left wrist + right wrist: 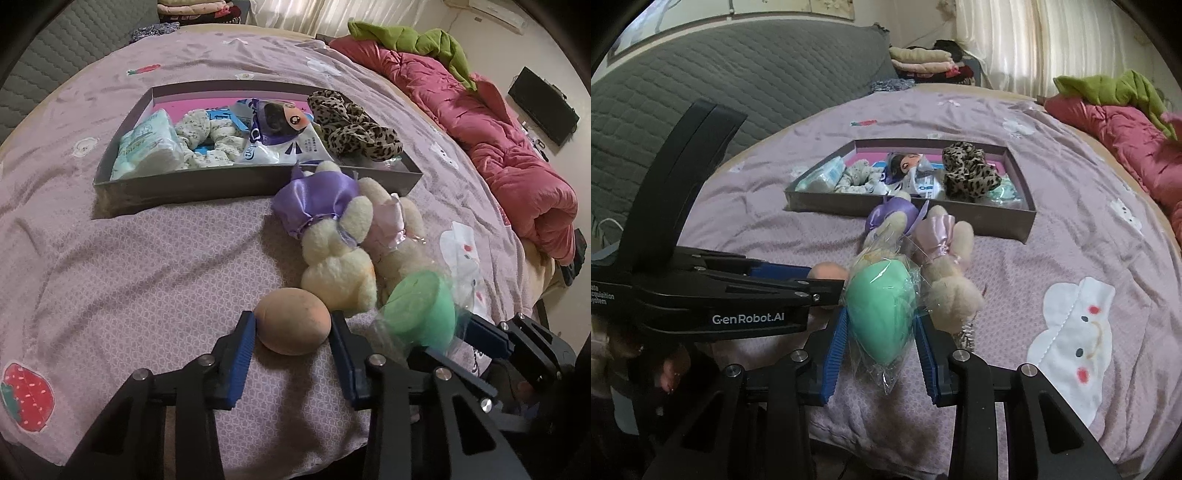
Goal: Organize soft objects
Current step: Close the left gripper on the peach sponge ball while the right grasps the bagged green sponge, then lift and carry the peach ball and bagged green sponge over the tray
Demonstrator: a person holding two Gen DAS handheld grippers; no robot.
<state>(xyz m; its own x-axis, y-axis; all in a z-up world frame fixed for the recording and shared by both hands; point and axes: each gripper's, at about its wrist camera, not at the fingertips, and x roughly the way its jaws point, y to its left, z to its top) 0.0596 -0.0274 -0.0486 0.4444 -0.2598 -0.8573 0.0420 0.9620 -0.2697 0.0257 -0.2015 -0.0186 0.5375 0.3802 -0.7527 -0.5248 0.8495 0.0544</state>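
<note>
Left wrist view: the left gripper (291, 328) is pinched on a tan sponge (292, 320), both blue pads pressed to its sides while it lies on the bedspread (129, 277). The right gripper (879, 325) is closed likewise on a green sponge (881, 314) in clear wrap. Both are probably held for lifting. Just beyond, two plush bunnies (343, 236) are left lying against the box (221, 184), where sorted soft things are kept.

Soft daylight through curtains (1034, 48); mild shadows, heavy fisheye bending, dark vignetted corners, focus fairly sharp.
</note>
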